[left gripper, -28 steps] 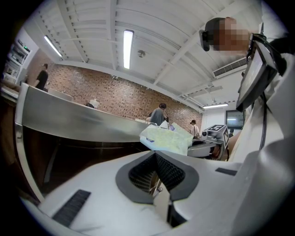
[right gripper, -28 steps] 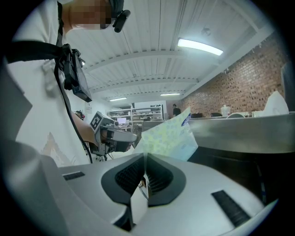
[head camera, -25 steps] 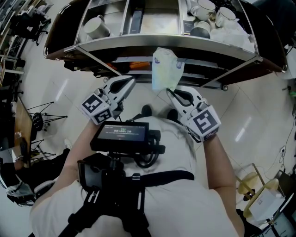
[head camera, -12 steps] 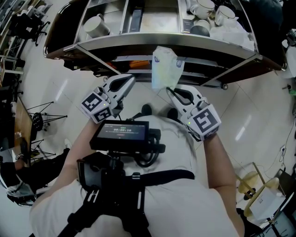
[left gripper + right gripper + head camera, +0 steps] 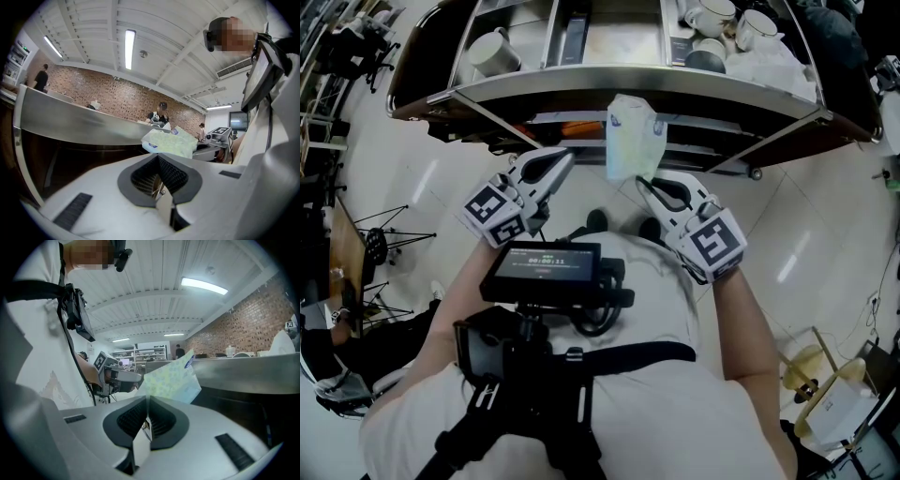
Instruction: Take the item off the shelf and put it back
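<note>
Right hand-held gripper (image 5: 643,184) pinches a green tissue pack (image 5: 633,139) by the steel shelf (image 5: 628,86), left hand-held gripper (image 5: 566,158) closed on nothing, glossy tile floor (image 5: 825,244), brick wall (image 5: 117,96).

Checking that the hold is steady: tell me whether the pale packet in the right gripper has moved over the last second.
No. The pale packet still has its top against the shelf's front rail, and the right gripper stays shut on its lower edge.

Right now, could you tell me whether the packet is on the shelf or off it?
Off it. The packet sits in front of the shelf rim, its edge pinched in the shut right gripper.
</note>
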Available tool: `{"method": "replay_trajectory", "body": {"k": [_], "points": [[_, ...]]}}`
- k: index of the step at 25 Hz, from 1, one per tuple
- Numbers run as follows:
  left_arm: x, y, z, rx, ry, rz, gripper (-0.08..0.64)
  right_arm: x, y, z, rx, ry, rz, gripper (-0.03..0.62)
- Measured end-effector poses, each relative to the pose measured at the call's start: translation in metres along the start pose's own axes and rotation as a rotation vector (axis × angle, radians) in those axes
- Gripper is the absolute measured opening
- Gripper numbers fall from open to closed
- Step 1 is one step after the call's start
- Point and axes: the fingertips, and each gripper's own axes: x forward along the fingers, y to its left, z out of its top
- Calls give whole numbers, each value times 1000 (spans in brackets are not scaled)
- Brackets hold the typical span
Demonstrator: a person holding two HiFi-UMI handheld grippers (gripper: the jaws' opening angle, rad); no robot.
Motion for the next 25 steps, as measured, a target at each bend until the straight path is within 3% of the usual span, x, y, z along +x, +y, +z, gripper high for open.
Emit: {"method": "replay_trajectory", "body": {"k": [12,25], "points": [[2,6,-4,-13,14,20,12,7,1,-22,18,76,33,9],[23,12,-9,-20,46,5,12,30,-33,-78,62,189,48,11]]}}
